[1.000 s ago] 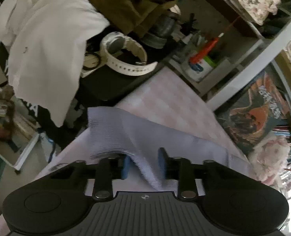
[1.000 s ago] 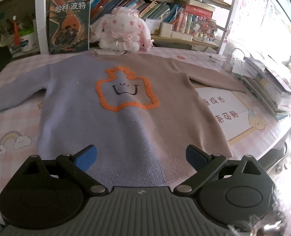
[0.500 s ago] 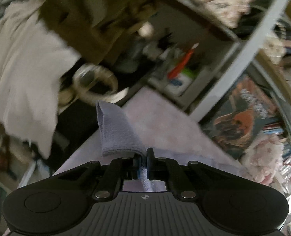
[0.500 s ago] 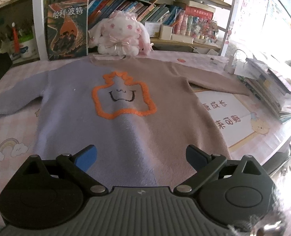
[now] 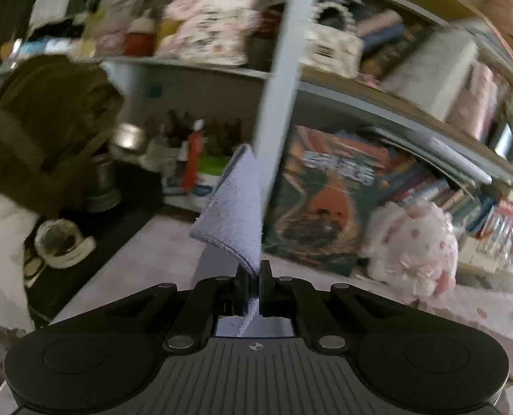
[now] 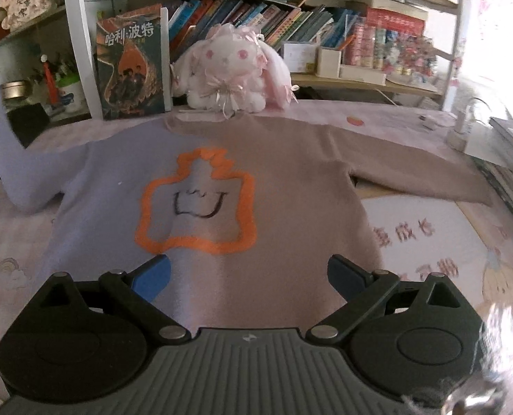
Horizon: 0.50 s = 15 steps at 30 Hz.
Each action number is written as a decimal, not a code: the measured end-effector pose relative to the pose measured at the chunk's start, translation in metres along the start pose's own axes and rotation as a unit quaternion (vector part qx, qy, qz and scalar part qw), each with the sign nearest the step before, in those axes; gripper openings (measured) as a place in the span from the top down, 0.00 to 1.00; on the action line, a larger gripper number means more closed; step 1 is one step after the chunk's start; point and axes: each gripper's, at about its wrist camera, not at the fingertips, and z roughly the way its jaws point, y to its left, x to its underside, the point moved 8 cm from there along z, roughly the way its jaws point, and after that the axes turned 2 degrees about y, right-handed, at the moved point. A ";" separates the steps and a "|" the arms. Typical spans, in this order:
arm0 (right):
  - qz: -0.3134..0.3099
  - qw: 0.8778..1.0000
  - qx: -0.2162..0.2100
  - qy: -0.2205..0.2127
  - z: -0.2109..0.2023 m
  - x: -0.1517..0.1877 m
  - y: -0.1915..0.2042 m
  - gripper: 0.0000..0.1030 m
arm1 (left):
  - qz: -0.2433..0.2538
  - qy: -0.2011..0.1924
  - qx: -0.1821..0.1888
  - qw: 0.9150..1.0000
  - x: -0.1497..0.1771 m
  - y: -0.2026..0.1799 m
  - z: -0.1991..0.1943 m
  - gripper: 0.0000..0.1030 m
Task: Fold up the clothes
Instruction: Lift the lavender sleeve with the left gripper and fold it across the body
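The left gripper (image 5: 253, 288) is clamped on the cuff (image 5: 234, 221) of the sweater (image 6: 204, 207). The right gripper (image 6: 249, 275) has its jaws wide apart and holds nothing. The sweater lies flat in the middle of the table (image 6: 10, 242), neck toward the back edge, hem toward the front. Its lifted sleeve (image 6: 10, 162) rises at the left edge. The cuff could slip out, or a hard pull could drag the sweater crooked.

Left view dim, motion-blurred (shelves smeared) — right view sharper, window glare, fisheye-bent edges

plush bunny (image 6: 229, 69) beside book (image 6: 130, 69) on shelf.
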 end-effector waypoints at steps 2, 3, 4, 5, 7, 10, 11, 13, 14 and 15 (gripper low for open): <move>-0.004 1.000 -0.018 0.005 0.006 -0.003 -0.014 0.05 | 0.008 0.004 0.000 1.000 0.002 -0.023 0.002 0.97; -0.006 1.000 -0.025 0.006 0.008 -0.004 -0.021 0.05 | 0.012 0.006 0.000 1.000 0.003 -0.035 0.003 0.97; -0.009 0.999 -0.031 0.007 0.010 -0.004 -0.026 0.05 | 0.017 0.009 0.000 1.000 0.005 -0.047 0.005 0.97; -0.010 0.999 -0.038 0.008 0.012 -0.005 -0.033 0.05 | 0.024 0.012 0.001 1.000 0.006 -0.058 0.008 0.97; -0.013 0.999 -0.051 0.011 0.017 -0.006 -0.043 0.05 | 0.037 0.019 0.003 0.999 0.011 -0.079 0.015 0.97; -0.012 0.998 -0.065 0.017 0.022 -0.006 -0.057 0.05 | 0.046 0.031 0.009 0.998 0.017 -0.110 0.027 0.97; -0.012 0.997 -0.070 0.018 0.024 -0.006 -0.062 0.05 | 0.042 0.037 0.011 0.998 0.020 -0.118 0.032 0.97; -0.012 0.997 -0.075 0.019 0.026 -0.005 -0.068 0.05 | 0.037 0.049 0.014 0.998 0.025 -0.134 0.043 0.97; -0.013 0.997 -0.078 0.020 0.026 -0.006 -0.071 0.05 | 0.038 0.054 0.014 0.998 0.028 -0.141 0.046 0.97; -0.013 0.997 -0.080 0.020 0.027 -0.006 -0.074 0.05 | 0.042 0.057 0.014 0.997 0.032 -0.149 0.050 0.97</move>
